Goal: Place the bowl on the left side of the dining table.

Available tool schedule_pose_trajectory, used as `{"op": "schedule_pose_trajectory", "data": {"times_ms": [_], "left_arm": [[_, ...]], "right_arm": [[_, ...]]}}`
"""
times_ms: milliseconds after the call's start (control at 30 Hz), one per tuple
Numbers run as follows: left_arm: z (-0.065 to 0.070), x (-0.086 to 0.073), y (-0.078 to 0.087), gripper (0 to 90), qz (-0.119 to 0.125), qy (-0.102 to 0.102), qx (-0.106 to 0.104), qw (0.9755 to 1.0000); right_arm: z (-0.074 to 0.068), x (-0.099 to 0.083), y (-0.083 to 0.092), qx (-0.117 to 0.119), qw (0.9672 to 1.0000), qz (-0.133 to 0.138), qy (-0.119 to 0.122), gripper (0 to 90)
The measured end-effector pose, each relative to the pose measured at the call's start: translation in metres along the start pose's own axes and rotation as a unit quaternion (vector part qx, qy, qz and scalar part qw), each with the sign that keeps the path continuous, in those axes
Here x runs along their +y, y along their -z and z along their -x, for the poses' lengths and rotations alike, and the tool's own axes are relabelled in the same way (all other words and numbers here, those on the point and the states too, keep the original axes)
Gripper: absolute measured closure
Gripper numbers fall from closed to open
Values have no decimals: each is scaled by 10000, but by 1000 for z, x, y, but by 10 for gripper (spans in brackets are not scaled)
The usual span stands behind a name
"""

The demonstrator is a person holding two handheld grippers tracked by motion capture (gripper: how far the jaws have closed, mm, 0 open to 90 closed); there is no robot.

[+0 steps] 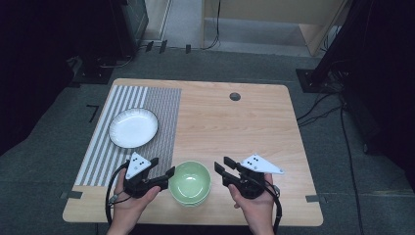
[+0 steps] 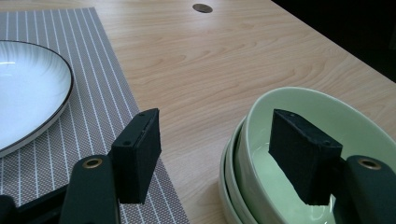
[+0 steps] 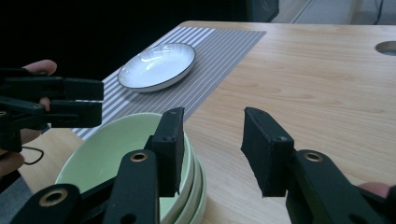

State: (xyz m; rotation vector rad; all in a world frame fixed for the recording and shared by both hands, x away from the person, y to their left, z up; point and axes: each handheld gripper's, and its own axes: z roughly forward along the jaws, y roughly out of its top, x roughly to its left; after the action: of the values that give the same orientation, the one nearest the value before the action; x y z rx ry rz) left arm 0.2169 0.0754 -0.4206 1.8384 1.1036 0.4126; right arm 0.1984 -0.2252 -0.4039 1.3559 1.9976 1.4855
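While both grippers are flanking the stacked green bowls [image 1: 190, 182] at the tabletop's near edge, the left gripper [image 1: 163, 168] and right gripper [image 1: 223, 169] are gaping, jaws apart and empty. Judged next: straddling the top bowl's rim before closing.

Left gripper view: white plate [image 2: 28, 88] cropped at 9 o'clock edge; stacked green bowls [image 2: 299, 154] run off frame at 5 o'clock, near rim masked by own jaw. Right gripper view: bowl count unclear; table hole [image 3: 386, 47] clipped at 2 o'clock.
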Motion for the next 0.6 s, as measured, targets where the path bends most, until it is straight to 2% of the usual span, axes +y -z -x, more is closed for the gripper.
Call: {"op": "schedule_pose_trajectory", "data": {"times_ms": [233, 400, 467, 600], "left_arm": [[1, -1, -3, 334, -50, -13, -21, 10000], [0, -1, -2, 337, -25, 0, -27, 10000], [0, -1, -1, 338, -26, -18, -25, 10000], [2, -2, -1, 356, -39, -56, -53, 10000]], "right_arm": [[-9, 5, -7, 106, 9999, 66, 116, 554], [-18, 3, -13, 171, 9995, -25, 272, 500], [-20, 1, -15, 136, 9995, -57, 280, 503], [-22, -3, -18, 153, 9995, -92, 260, 564]]}}
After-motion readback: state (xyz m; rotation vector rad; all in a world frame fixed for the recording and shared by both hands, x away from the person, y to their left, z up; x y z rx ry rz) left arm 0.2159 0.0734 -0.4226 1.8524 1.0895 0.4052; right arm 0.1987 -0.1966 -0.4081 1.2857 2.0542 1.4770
